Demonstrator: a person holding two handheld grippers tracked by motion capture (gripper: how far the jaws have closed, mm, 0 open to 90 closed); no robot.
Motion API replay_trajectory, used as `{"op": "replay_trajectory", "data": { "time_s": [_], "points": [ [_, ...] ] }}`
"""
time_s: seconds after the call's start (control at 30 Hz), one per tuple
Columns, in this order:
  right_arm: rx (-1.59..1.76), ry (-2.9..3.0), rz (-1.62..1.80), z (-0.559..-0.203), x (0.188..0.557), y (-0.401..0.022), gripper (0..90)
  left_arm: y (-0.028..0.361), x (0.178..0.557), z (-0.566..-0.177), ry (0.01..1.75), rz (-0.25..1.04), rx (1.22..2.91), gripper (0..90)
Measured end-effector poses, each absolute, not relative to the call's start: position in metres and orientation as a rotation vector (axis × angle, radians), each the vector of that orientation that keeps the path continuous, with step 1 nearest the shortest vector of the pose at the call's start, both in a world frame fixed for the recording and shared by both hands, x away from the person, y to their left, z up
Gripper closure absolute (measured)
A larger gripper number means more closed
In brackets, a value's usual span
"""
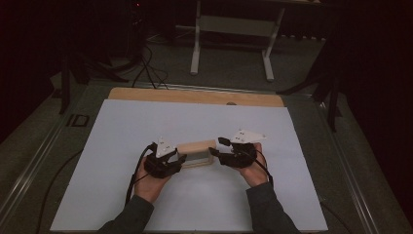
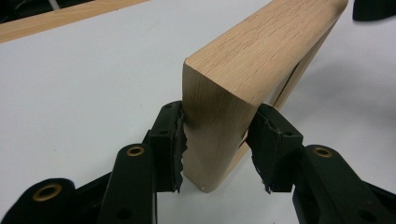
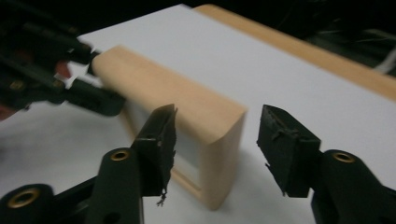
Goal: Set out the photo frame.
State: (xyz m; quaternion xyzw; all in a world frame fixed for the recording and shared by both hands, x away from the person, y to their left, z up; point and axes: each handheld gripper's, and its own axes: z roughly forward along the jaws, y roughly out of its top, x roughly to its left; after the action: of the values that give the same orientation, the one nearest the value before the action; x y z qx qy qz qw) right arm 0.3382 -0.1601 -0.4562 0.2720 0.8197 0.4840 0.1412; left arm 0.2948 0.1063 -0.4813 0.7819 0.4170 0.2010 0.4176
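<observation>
Tongs on my left (image 2: pixel 215 154) are clamped across one short end of the pale rectangular wooden frame (image 2: pixel 261 60); in the left gripper view both serrated black pads (image 2: pixel 170 144) press the rounded end piece, one on each face. I read that grip as firm contact on both sides.

Right tongs (image 3: pixel 217 149) stand parted at the opposite end of the same frame. In the right gripper view the near corner of the wood sits between the two pads, with clear gaps on either side, so nothing is held there. That view is slightly blurred.

From the high view I note the frame (image 1: pixel 196 152) standing on its long edge, lying crosswise near the middle of the white sheet-covered counter (image 1: pixel 146 122), whose light wooden edge shows at the far side. My left tongs (image 1: pixel 179 159) meet it from the left and my right tongs (image 1: pixel 214 155) from the right, so the two point toward each other along the frame's length.

Left hand (image 1: pixel 151 178) is wrapped around its gripper body from below, the forearm in a dark sleeve (image 1: pixel 129 217) coming up from the bottom edge. Right hand (image 1: pixel 253 168) mirrors that pose, its sleeve angled inward. Each gripper carries a grey three-cornered plate (image 1: pixel 247 136) on top, tilted slightly up.
</observation>
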Motion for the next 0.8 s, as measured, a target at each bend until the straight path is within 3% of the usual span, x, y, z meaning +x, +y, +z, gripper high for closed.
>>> {"op": "replay_trajectory", "data": {
  "time_s": [0.47,0.8],
  "points": [
    [0.733,2.46,1.408,-0.475,0.353,-0.148,35.4,0.107,0.296,-0.481,1.049,0.496,1.961,56.2],
    [0.745,2.476,1.428,-0.48,0.361,-0.15,41.2,0.108,0.297,-0.48,1.06,0.482,1.954,56.5]
  ]
}}
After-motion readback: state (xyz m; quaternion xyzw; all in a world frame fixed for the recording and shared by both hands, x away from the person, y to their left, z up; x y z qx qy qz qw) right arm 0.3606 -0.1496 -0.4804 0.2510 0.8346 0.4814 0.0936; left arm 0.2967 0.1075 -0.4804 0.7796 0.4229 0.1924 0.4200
